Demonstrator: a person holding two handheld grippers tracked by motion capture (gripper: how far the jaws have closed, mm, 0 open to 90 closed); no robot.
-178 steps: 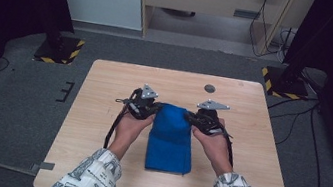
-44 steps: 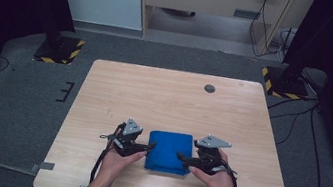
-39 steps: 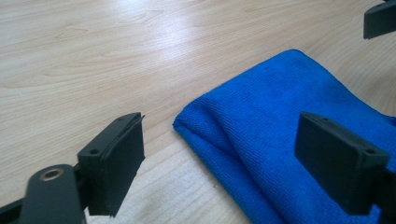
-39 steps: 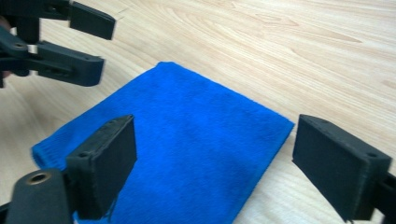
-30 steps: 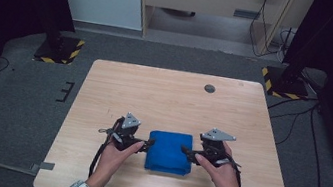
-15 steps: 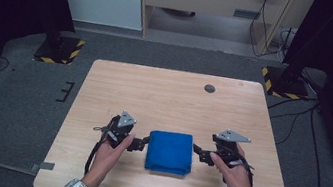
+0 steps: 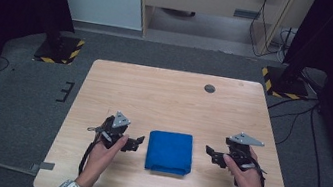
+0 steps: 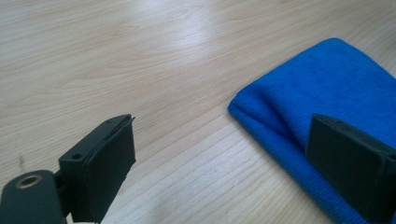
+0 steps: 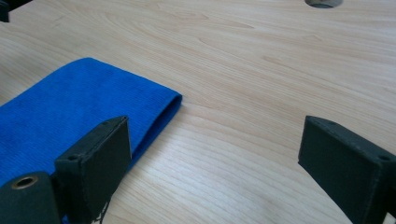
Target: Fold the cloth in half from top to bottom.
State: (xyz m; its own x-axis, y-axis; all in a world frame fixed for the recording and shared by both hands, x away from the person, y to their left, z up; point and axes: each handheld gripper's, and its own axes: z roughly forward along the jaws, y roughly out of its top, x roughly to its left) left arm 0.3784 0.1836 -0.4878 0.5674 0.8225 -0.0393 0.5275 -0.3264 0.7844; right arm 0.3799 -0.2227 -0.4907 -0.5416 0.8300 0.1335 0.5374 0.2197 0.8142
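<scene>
Both tools have drawn apart from the cloth since half a second ago; at 1.5 s back they were touching its side edges, and at 5.9 s back the cloth lay longer and farther up the table, so it has since been folded shorter.

Table [image 7: 174, 95]: pale wood, rectangular, with a small dark round hole [image 7: 210, 88] near its far edge, right of centre. I also see that hole at the top of the right gripper view.

Cloth [image 7: 170, 152]: blue, folded into a near-square pad, lying flat on the near half of the table, roughly centred between my two hands. In the left gripper view its folded corner shows a rounded, doubled edge.

Left hand [image 7: 104, 150]: comes in from the bottom, holding the left tool [image 7: 138, 143] just left of the cloth, pointed toward it, not touching. I note its jaws are spread wide with nothing between them; in its own view one jaw overlaps the cloth's edge in the picture, though I cannot tell its height above it.

Right hand [image 7: 249, 173]: holds the right tool [image 7: 209, 152] to the right of the cloth, a clear strip of bare table between. Jaws spread wide, gripping nothing.

Grey three-cornered plates sit on top of both tools.
</scene>
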